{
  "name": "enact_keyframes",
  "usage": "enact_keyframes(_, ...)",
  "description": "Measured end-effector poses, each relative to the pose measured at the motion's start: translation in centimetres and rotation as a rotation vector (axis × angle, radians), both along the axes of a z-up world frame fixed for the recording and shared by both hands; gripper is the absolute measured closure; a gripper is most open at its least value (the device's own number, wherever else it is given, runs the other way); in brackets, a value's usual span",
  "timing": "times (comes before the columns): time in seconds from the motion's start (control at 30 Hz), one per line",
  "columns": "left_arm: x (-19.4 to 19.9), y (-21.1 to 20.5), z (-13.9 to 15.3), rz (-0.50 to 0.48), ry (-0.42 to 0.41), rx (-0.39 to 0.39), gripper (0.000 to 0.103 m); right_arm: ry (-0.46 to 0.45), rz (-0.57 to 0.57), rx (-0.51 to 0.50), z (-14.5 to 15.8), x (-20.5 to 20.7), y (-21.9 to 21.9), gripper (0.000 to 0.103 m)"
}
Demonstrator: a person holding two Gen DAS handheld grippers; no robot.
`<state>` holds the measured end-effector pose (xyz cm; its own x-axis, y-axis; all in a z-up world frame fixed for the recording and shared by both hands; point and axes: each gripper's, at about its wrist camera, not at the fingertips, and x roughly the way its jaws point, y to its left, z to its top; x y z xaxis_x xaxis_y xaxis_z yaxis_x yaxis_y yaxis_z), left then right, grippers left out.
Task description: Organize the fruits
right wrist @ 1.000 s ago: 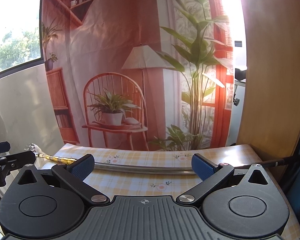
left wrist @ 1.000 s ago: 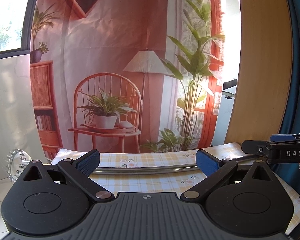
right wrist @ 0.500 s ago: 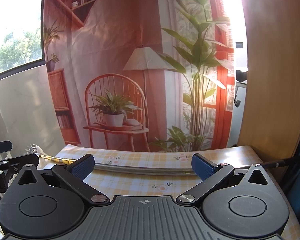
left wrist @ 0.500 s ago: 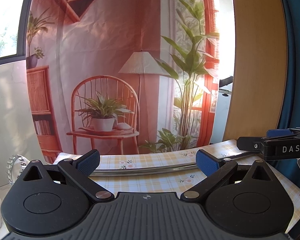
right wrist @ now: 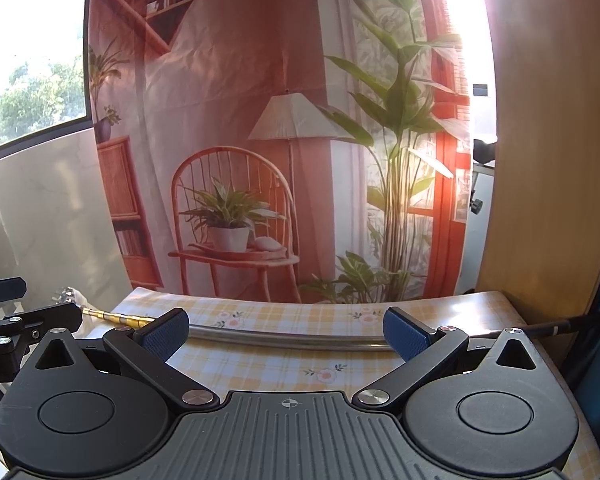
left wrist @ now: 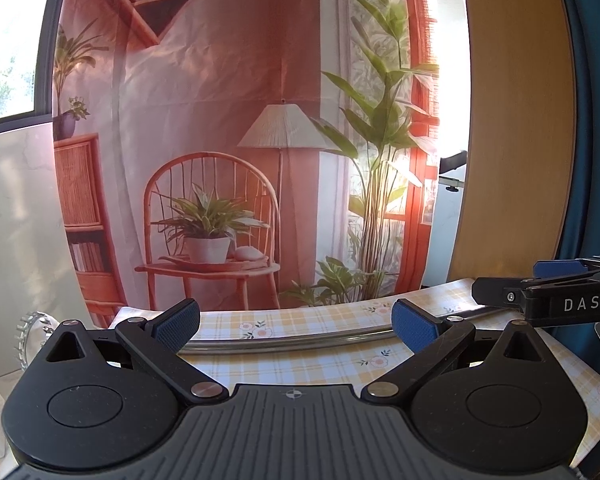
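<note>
No fruit shows in either view. My left gripper is open above the yellow checked tablecloth, nothing between its blue pads. My right gripper is open too, held over the same tablecloth with an empty gap. The right gripper also reaches in from the right edge of the left wrist view, side on. Likewise the left gripper pokes in at the left edge of the right wrist view.
A metal rod with a gold end lies across the table's far side, seen also as the rod. Behind hangs a printed backdrop of a chair and plants. A wooden panel stands right, a glass object left.
The left wrist view has swung slightly, so the backdrop sits a little lower and to the left. Both grippers stay open and the right wrist view barely shifts.
</note>
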<state>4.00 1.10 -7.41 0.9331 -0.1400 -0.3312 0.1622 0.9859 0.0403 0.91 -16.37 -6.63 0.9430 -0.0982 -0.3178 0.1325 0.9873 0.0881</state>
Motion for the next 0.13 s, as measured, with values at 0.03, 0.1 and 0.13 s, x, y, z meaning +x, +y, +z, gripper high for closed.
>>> enact_keyframes(0.03,0.00,-0.02,-0.02,-0.001,0.001,0.001,0.000,0.001,0.000,0.001,0.01,0.01,0.01,0.000)
enact_keyframes(0.1,0.04,-0.01,-0.06,0.000,0.003,0.003,0.000,0.001,0.001,0.003,-0.04,-0.05,0.16,0.000)
enact_keyframes(0.13,0.10,-0.02,-0.07,0.002,0.005,0.003,0.000,0.001,0.001,0.003,-0.08,-0.05,0.21,0.000)
